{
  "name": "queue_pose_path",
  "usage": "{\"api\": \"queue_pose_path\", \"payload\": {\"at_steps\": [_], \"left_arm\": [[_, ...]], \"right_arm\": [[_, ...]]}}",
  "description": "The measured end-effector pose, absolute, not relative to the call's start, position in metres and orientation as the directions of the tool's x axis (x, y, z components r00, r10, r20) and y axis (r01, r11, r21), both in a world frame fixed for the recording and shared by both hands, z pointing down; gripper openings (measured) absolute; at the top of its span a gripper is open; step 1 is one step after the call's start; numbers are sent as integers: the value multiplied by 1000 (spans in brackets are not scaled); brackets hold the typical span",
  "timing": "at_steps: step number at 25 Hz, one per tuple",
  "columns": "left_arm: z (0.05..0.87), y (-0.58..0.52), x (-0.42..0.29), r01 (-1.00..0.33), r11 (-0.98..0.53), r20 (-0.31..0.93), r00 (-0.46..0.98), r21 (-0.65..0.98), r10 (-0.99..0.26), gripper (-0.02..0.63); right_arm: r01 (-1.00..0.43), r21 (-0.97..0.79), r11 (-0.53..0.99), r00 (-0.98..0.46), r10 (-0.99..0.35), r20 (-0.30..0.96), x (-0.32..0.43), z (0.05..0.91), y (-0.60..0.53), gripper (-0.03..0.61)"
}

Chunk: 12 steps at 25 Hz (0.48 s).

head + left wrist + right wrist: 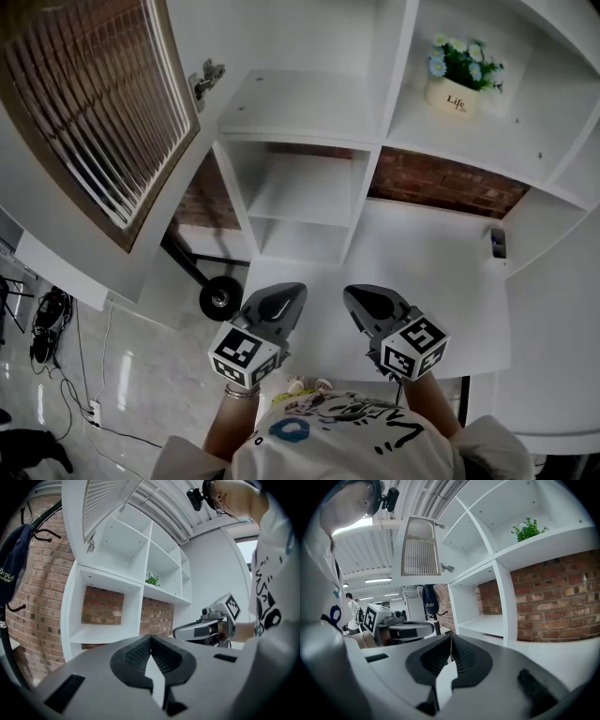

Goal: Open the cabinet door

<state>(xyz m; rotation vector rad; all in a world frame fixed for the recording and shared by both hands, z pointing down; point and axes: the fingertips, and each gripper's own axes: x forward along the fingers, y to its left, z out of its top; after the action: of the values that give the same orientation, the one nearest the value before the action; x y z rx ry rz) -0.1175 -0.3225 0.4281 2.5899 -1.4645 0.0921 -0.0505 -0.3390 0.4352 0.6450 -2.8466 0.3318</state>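
Far left, swung wide open off the white shelf unit: slatted cabinet door. Near the bench front edge, left claw pressed together, empty; right claw likewise closed on nothing. Upper right, flower pot lettered "Life".

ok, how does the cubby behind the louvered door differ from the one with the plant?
The door cubby has a louvered door, swung wide open; the plant cubby has none. The door cubby shows nothing inside; the plant cubby holds a white pot of flowers. Both are white, backed in white, in the same row.
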Motion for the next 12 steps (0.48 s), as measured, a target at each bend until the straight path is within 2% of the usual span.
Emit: {"api": "queue_pose_path", "payload": {"at_steps": [12], "left_arm": [[442,-317,-88,-818,-556,119,573,149,-811,14]], "right_arm": [[-460,-243,854,-883,-411,228,-30,449,-334,28]]}}
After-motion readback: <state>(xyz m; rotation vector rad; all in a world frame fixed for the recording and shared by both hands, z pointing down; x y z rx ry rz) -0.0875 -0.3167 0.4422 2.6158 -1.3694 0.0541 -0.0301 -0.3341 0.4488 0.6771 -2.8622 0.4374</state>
